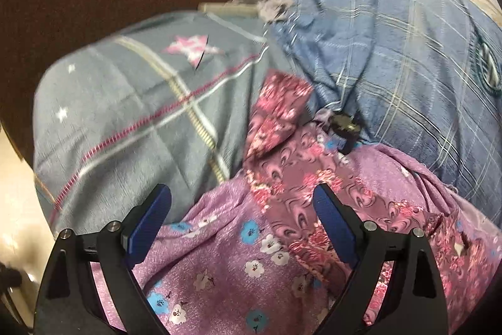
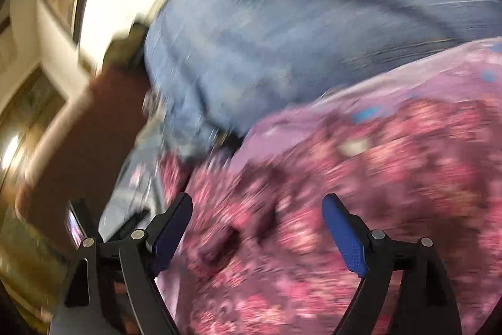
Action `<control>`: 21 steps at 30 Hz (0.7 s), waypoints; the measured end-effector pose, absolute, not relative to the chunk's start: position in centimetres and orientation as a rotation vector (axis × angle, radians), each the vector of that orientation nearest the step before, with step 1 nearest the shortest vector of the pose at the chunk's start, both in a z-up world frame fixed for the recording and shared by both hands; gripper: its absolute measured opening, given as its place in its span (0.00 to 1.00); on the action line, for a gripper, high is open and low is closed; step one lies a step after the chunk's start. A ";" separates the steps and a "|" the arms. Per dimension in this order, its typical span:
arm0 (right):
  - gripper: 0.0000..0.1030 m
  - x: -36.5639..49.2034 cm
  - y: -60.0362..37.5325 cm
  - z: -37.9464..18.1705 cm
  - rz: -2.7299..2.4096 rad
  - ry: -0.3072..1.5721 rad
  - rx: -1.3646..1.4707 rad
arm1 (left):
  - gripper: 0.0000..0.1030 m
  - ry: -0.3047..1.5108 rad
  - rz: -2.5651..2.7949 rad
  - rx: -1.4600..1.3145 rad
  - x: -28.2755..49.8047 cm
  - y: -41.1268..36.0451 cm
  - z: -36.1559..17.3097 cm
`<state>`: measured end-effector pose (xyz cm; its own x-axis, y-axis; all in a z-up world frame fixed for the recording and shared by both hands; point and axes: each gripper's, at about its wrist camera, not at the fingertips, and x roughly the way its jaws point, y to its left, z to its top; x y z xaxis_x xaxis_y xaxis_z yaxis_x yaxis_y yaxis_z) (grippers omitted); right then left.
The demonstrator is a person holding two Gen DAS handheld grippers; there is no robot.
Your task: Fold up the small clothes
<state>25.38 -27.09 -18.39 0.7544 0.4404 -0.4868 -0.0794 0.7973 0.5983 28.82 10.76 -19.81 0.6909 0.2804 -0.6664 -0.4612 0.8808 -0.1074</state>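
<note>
Seen from the left wrist camera, the left gripper (image 1: 243,203) enters from the bottom of the frame and tilts down toward a heap of cloth, its two black fingers with blue pads (image 1: 334,228) spread wide and nothing between them. Directly beneath and ahead of it lies a purple floral garment (image 1: 219,266), scattered with white and blue flowers, filling the lower centre and lower right of the frame. A strip of pink and maroon patterned fabric (image 1: 282,127) runs along it from the bottom right up toward the centre, so the piece's long axis goes diagonally, its far end pointing to the upper middle. To the left is a grey bedsheet (image 1: 125,115) with a pink star and striped lines; in the upper right, a blue checked cloth (image 1: 392,52) lies bunched, touching the garment's far edge. Whether the left pads touch the fabric cannot be told. The right wrist view is heavily blurred. There the right gripper (image 2: 257,209) also rises from the bottom edge, angled downward, its fingers standing wide apart and holding nothing, with the pink patterned fabric spread below and ahead of it across the lower right. The blue cloth fills the upper right, and a brown surface (image 2: 81,146) shows at the left.
</note>
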 end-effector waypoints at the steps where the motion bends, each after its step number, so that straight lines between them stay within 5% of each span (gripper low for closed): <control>1: 0.82 25.2 -28.1 -18.6 0.286 0.661 0.610 | 0.90 0.704 0.421 -0.298 28.9 11.3 -20.0; 3: 0.70 25.7 -29.2 -21.1 0.232 0.719 0.655 | 0.90 0.708 0.440 -0.334 28.9 12.8 -20.4; 7: 0.27 26.5 -30.8 -26.8 0.178 0.845 0.719 | 0.90 0.717 0.379 -0.399 29.2 15.3 -20.9; 14: 0.33 27.5 -29.8 -22.5 0.320 0.758 0.633 | 0.90 0.729 0.317 -0.531 31.2 16.2 -20.6; 21: 0.33 29.6 -28.5 -24.4 0.373 0.790 0.669 | 0.90 0.758 0.368 -0.260 38.6 14.5 -18.1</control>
<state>29.61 -28.46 -24.42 0.6554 0.5408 -0.5273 -0.0634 0.7350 0.6751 38.57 14.46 -18.06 0.6670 0.2300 -0.7087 -0.4150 0.9047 -0.0970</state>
